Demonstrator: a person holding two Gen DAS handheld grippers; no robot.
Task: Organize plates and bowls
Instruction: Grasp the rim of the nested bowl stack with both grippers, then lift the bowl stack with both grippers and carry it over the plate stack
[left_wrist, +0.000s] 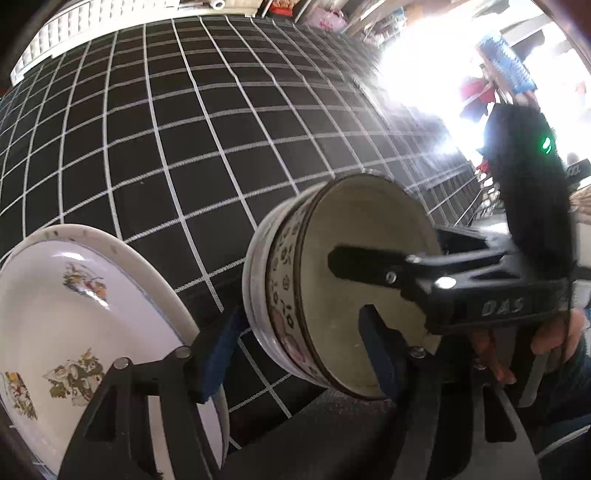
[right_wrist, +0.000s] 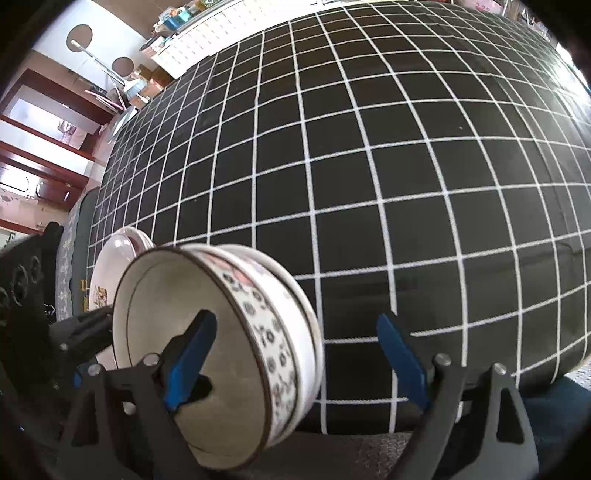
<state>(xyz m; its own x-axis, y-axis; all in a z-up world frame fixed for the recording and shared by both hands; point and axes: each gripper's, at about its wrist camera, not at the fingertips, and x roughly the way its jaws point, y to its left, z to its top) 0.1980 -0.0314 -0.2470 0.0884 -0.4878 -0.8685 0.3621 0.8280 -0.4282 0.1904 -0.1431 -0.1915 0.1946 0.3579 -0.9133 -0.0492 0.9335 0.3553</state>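
A stack of round ceramic bowls with a black flower band and brown rim (right_wrist: 221, 343) is seen on the near left part of the desk, which is covered by a black cloth with a white grid (right_wrist: 369, 184). Just left of the stack, a pile of white plates with printed pictures (left_wrist: 66, 325) is lying.

The right gripper (right_wrist: 295, 354) is held over the bowls with its jaws apart: one blue pad is inside the top bowl, the other is outside to the right, and the bowl wall is not pressed by either. The left gripper (left_wrist: 295, 354) is also with jaws apart, one pad near the plate rim and one at the bowl; nothing is clamped.

The bowls are placed close to the near edge of the desk. If the rim is caught by a pad when the gripper is taken away, the stack could be tipped or pushed off. The plates could also be knocked by the left pad.
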